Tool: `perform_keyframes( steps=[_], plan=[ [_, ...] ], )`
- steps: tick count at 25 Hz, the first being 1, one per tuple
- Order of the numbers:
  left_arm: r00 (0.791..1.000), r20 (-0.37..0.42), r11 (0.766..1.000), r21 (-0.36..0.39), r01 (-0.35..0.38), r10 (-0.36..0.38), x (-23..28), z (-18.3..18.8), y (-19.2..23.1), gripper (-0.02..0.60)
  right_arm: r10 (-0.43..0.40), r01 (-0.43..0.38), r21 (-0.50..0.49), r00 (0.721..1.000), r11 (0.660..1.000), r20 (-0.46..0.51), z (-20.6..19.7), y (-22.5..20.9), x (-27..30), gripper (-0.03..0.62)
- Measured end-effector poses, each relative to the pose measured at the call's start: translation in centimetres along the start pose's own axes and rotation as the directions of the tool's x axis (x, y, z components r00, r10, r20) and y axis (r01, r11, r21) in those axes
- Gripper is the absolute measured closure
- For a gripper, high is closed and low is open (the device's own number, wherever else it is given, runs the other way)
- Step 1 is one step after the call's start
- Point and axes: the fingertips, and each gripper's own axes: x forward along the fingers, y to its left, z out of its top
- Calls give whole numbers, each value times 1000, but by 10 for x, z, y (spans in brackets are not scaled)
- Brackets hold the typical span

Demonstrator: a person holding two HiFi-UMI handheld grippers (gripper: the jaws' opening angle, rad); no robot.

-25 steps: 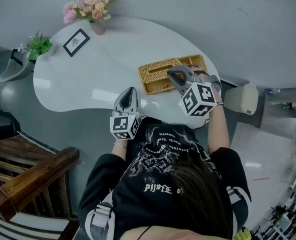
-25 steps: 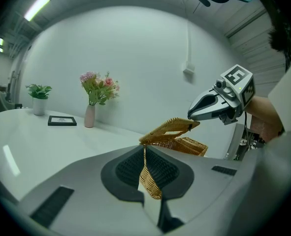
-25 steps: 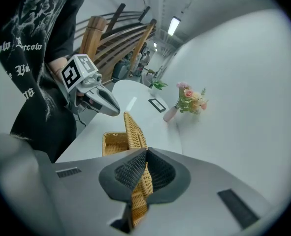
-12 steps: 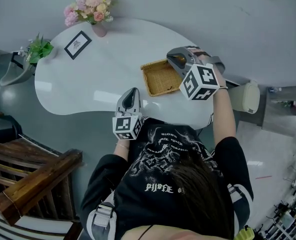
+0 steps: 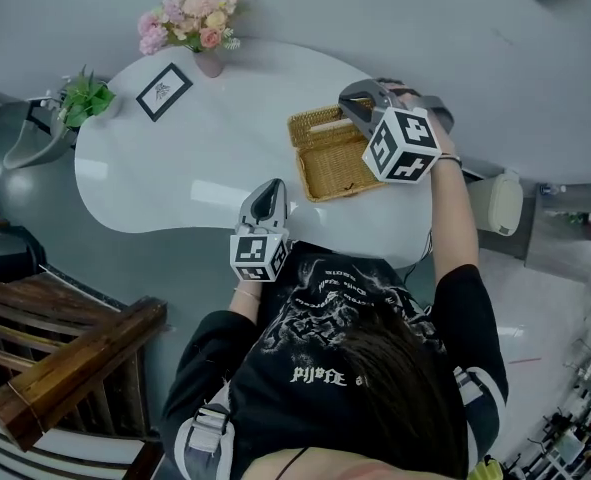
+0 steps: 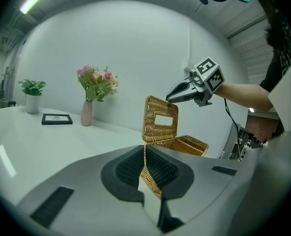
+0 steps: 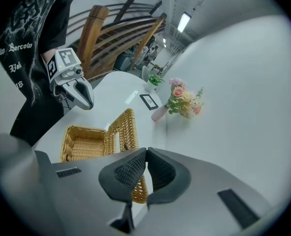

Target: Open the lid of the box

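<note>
The white table (image 5: 175, 158) carried a vase of pink flowers (image 5: 197, 23) at its far edge, a small black picture frame (image 5: 163, 91) just beside it, and a potted plant (image 5: 83, 96) at the far left corner, all well apart from the work. A pale bin (image 5: 497, 203) stood on the floor off the table's right end.

The wicker box (image 5: 343, 173) sat near the table's right end, close to the near edge. Its long axis ran roughly left to right along that edge, and its right part was hidden in the head view under the right gripper (image 5: 347, 101) and its marker cube. The lid (image 5: 315, 125), with a rectangular slot in it, stood nearly upright on the box's far long side, so the woven inside lay open to view from above.

The right gripper's jaws were closed together on the lid's free upper edge, with the weave showing between the pads in the right gripper view. The left gripper (image 5: 266, 186) hovered over the near edge, near the box's left end but apart from it. Its jaws met at the tips and held nothing, and the box showed only through the slit behind them.
</note>
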Motion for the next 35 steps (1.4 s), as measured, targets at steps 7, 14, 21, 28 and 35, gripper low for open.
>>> perform_keyframes(
  steps=[7,14,21,28,35],
  plan=[
    [999,-33,1000,-15,16,-16,6,-2,5,556,104,-104,30,995,994,-2,-6,-21,29,560],
    [995,-73,998,-38,59,-62,19,-7,3,555,225,-223,53,974,973,-35,-16,-33,61,560],
    [992,-96,995,-58,76,-81,28,-5,7,555,354,-347,135,935,928,-26,-26,-38,94,559],
    [988,-122,993,-90,82,-93,38,-6,16,555,468,-453,204,883,868,-33,-41,-34,129,559],
    [990,-137,994,-110,14,-30,42,-8,38,557,555,-527,277,832,803,-24,-59,-19,160,559]
  ],
)
